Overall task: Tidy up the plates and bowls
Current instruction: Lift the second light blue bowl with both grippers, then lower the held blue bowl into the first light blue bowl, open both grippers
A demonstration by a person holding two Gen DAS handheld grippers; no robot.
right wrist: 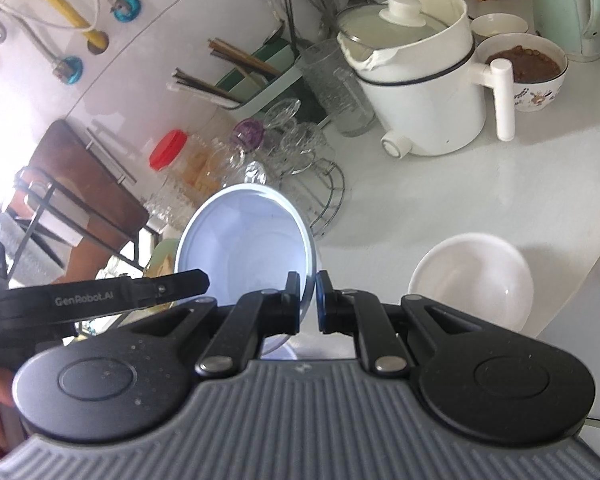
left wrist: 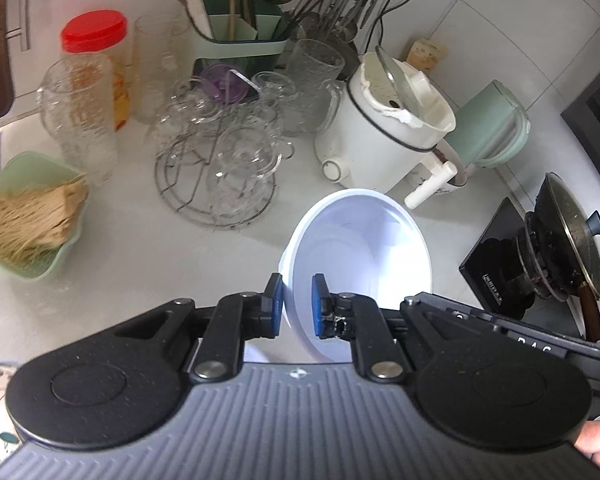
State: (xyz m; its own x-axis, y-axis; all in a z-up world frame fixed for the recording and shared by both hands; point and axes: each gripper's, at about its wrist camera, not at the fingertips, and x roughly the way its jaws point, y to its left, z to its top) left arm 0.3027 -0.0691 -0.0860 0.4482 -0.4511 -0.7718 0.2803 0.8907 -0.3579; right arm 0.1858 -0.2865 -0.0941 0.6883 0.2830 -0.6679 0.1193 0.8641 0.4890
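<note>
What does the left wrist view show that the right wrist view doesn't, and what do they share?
Only the left wrist view: a green basket of noodles, a dark pan on the stove, and the left gripper clamped on a white bowl's rim. Only the right wrist view: a second white bowl on the counter, a bowl of brown food, wall pipes, and the right gripper gripping a bowl rim. Both show the white cooker, red-lidded jar and glassware rack.

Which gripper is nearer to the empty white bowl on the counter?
Right. The right gripper hangs just left of the empty white bowl; the left gripper is farther left, beyond the held bowl.
</note>
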